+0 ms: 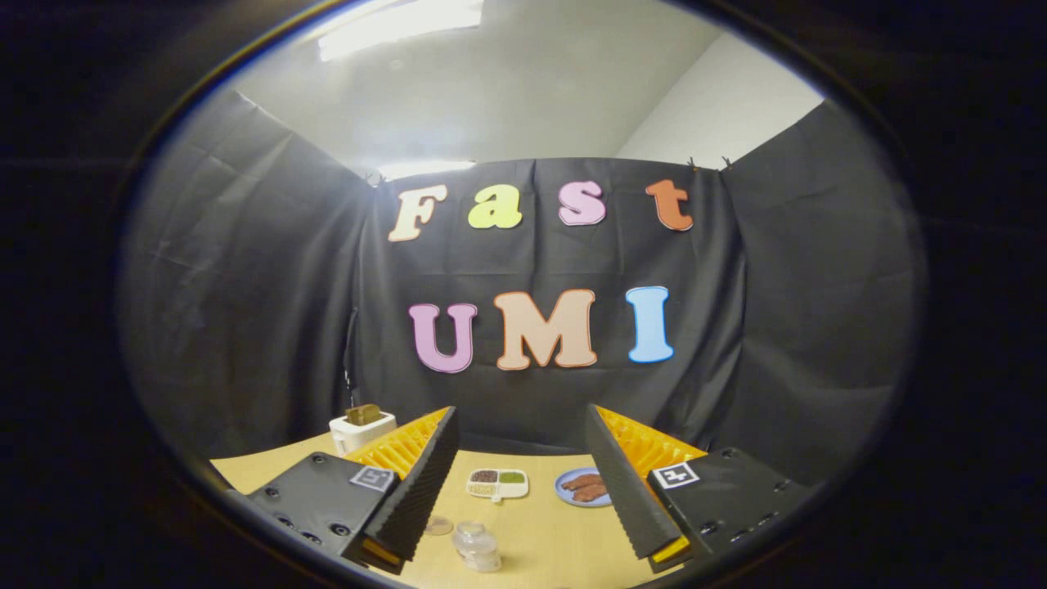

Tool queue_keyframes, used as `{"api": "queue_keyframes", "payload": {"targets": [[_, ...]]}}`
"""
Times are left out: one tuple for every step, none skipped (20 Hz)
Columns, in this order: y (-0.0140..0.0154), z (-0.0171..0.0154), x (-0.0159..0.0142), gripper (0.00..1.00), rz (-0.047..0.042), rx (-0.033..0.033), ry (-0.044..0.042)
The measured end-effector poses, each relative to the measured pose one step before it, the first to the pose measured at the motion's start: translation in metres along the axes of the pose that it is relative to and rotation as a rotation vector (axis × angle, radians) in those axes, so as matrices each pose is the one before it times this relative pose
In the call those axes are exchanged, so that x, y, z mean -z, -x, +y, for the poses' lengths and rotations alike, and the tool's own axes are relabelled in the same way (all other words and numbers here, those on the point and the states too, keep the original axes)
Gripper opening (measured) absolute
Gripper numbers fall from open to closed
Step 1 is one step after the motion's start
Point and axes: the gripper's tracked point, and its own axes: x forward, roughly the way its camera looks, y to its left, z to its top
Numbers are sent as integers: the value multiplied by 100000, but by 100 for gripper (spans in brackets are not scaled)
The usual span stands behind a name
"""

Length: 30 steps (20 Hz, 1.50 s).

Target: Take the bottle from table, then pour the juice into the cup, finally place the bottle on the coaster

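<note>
Tool (519, 483) fingers spread apart, ribbed pads (421, 483) gripping nothing. Clear plastic bottle (477, 546) lies between them on the pale wood-grain surface (548, 540), beside a flat transparent coaster (438, 526). Beyond: white compartmented tray (497, 483), round blue plate (582, 487), white toaster (361, 428).

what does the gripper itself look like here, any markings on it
The gripper has two wedge-shaped fingers with ribbed inner faces, standing open with nothing between them. Each finger is mounted on a dark, flat block with screw holes, and each block carries a small square black-and-white tag. Ridged plastic backing runs behind each finger. No cables or sleeve are visible.
</note>
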Motion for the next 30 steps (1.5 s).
{"api": "queue_keyframes", "payload": {"targets": [[-164, 88, 1218, 97, 981, -159, 166], [-142, 258, 1295, 97, 854, -514, -644], [-123, 293, 1273, 97, 746, -557, -1017], [-175, 150, 1139, 97, -58, -39, -1283], [-115, 88, 1291, 97, 602, -148, -835], [-57, 137, 1598, 97, 628, -86, -740], [-161, 238, 1140, 97, 327, -111, -340], [-99, 108, 1342, 97, 808, 24, 285], [-193, 152, 1221, 97, 224, -65, 202], [-117, 219, 1067, 97, 385, -290, -139], [-117, 302, 1252, 97, 1238, -616, -1046], [-102, 608, 1409, 97, 1285, -1523, -1090], [-232, 380, 1461, 97, 1839, -638, -152], [-106, 160, 1409, 97, 1686, -696, 667], [-199, 274, 1521, 97, 2082, -424, 936], [-179, 255, 1491, 97, 2021, -716, 612], [-285, 379, 1330, 97, 1946, -728, 208], [-175, 346, 1360, 97, 2161, -962, 240], [-334, 282, 1244, 97, 2047, -196, 645], [-165, 17, 1044, 97, 1549, -27, 456], [-240, 66, 563, 97, 825, 71, -141], [-214, 193, 537, 97, 426, -311, -254], [-330, -12, 466, 97, 650, 403, -38], [-400, -128, 503, 97, 909, 465, 285], [-347, -152, 592, 97, 914, 456, 78], [-312, -58, 452, 97, 1175, 145, -341], [-364, -61, 491, 97, 1535, 186, -574], [-280, -65, 391, 97, 925, 68, -631], [-278, -50, 259, 97, 641, 125, -357], [-301, -65, 183, 97, 425, 384, -149]]}}
